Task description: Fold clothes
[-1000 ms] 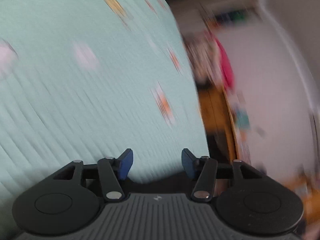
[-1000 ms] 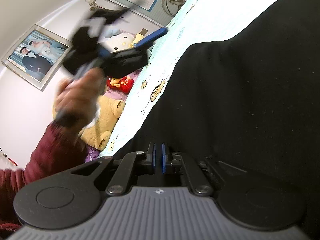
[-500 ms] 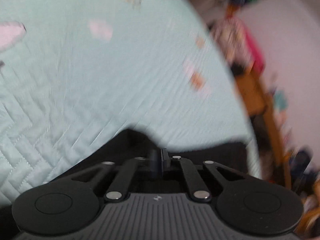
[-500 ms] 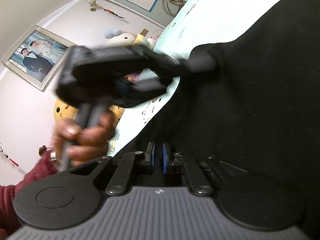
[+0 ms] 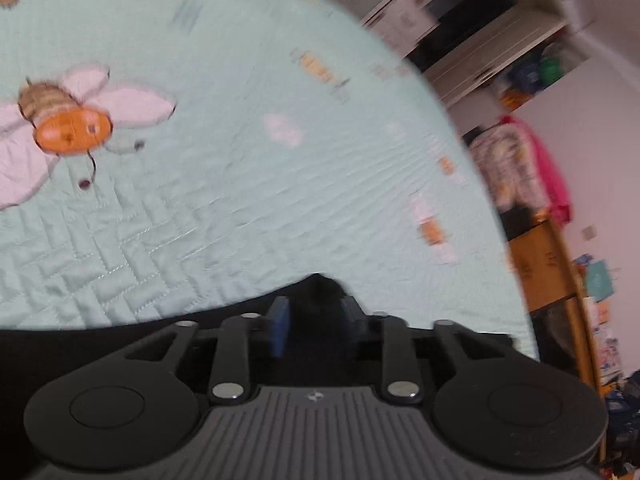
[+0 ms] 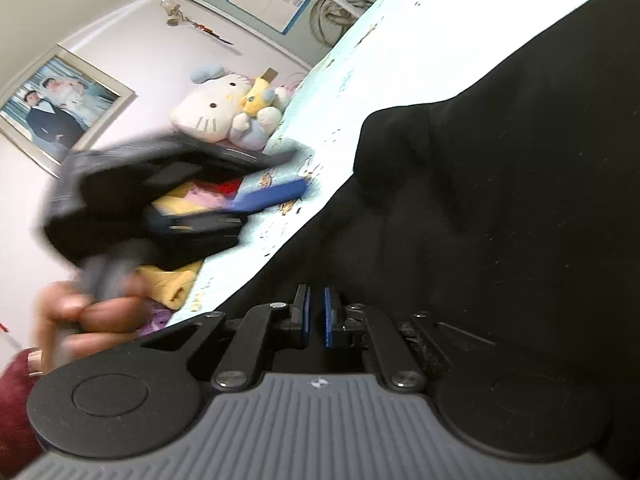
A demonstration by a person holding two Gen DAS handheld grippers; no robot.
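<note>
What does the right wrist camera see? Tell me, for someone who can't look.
The right gripper pinches a black garment on a pale quilted bed. Beside it a hand carries the blurred left gripper, its jaws opening.

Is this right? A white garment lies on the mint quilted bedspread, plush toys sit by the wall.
Not quite: the garment is black, as the right wrist view shows. It does lie on the mint quilted bedspread, with plush toys by the wall.

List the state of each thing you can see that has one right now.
Black garment: spread on the bedspread, rumpled at its edge.
Left hand-held gripper: jaws opening, a peak of black cloth between them.
Right hand-held gripper: shut on the black garment.
</note>
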